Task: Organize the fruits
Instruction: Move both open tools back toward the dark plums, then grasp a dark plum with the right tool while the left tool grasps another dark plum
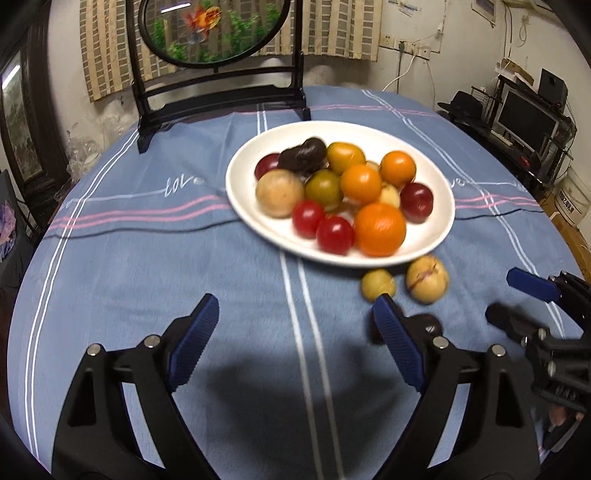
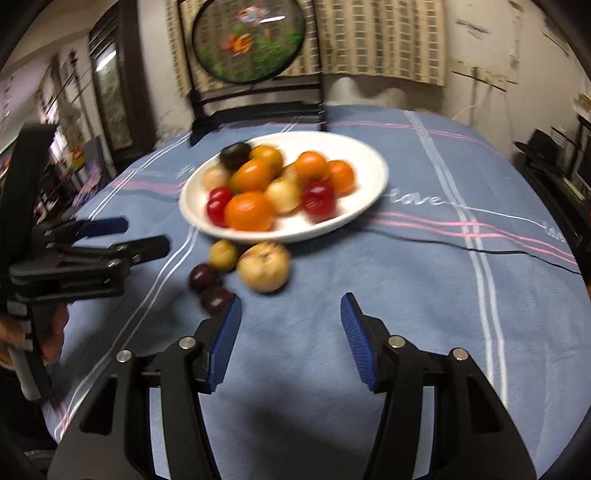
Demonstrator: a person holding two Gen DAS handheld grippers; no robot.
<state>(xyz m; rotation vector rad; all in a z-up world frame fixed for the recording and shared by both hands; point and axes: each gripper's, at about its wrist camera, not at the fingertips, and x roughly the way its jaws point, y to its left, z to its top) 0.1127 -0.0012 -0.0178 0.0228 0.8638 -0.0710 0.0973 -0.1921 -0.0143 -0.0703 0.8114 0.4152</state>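
**Both grippers released over the tabletop, four fruits off the plate**

Your left gripper (image 1: 295, 325) is spread wide and grips nothing; its blue pads (image 1: 194, 343) hang above the blue striped cloth (image 1: 147, 258) with bare fabric between them. Your right gripper (image 2: 291, 332) is likewise released and empty, over the cloth near the front edge of the tabletop. In the left wrist view it shows at the far right; in the right wrist view your left gripper shows at the far left, side on.

The white plate (image 2: 369, 162) sits in the middle of the tabletop, piled with fruit: oranges (image 2: 249, 210), red plums (image 2: 318, 197), pale yellow fruits (image 2: 282, 195) and one dark fruit (image 2: 235, 154) at the back. The pile is motion-blurred, so you cannot count it exactly.

Four fruits lie on the cloth just in front of the plate's near rim. A large yellow fruit (image 2: 263, 266) sits closest to the middle, with a small yellow one (image 2: 222, 254) just beside it on the left. Two dark plums (image 2: 208, 286) lie touching each other, nearer to you, and the nearer one is right at the tip of your right gripper's left finger. In the left wrist view, the right finger hides most of those plums.

Behind the plate stands a round screen (image 1: 214, 29) painted with a goldfish, in a black frame.
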